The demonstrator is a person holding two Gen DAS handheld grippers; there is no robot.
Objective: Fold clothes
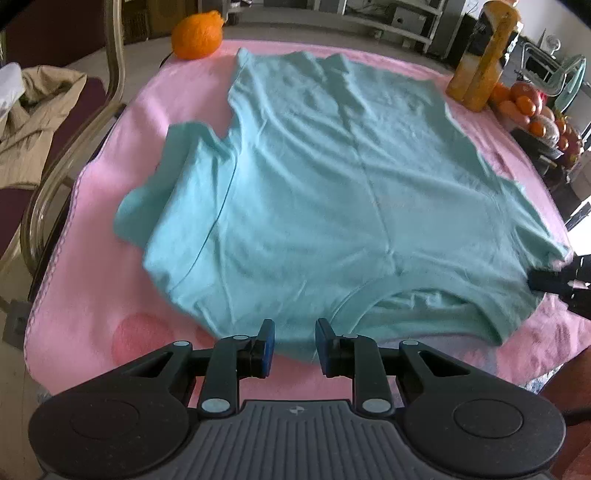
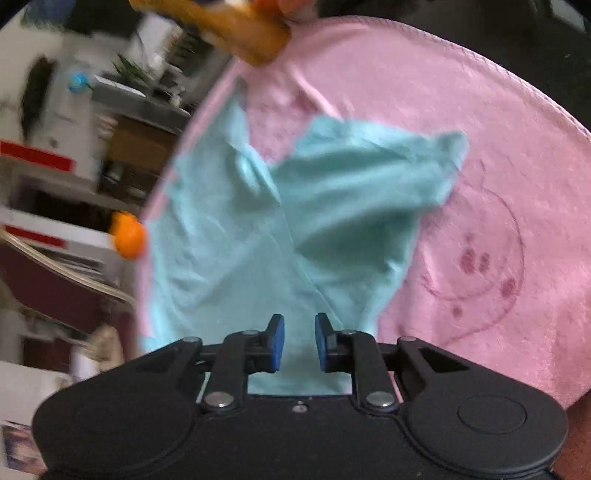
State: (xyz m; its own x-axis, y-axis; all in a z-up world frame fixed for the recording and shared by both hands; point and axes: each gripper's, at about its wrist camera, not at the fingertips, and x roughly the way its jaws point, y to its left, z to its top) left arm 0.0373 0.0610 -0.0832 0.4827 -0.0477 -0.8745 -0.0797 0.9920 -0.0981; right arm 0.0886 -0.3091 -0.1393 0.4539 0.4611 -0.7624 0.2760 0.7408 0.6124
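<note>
A teal T-shirt (image 1: 332, 177) lies spread flat on a pink blanket (image 1: 92, 295), its neckline towards me. My left gripper (image 1: 294, 347) stands open just at the shirt's near hem by the collar, nothing between its fingers. At the far right edge of the left wrist view the black right gripper (image 1: 561, 284) touches the shirt's right sleeve. The right wrist view is blurred and tilted. There my right gripper (image 2: 299, 343) is open, with the teal shirt (image 2: 332, 206) lying under and between its blue pads (image 2: 277, 343). The sleeve looks rumpled on the pink blanket (image 2: 498, 166).
An orange fruit (image 1: 197, 35) sits at the blanket's far left corner, also seen as the orange fruit (image 2: 127, 240). A yellow bottle (image 1: 480, 62) and a bowl of fruit (image 1: 535, 114) stand at the far right. A chair (image 1: 110, 85) with a beige garment (image 1: 37, 110) is to the left.
</note>
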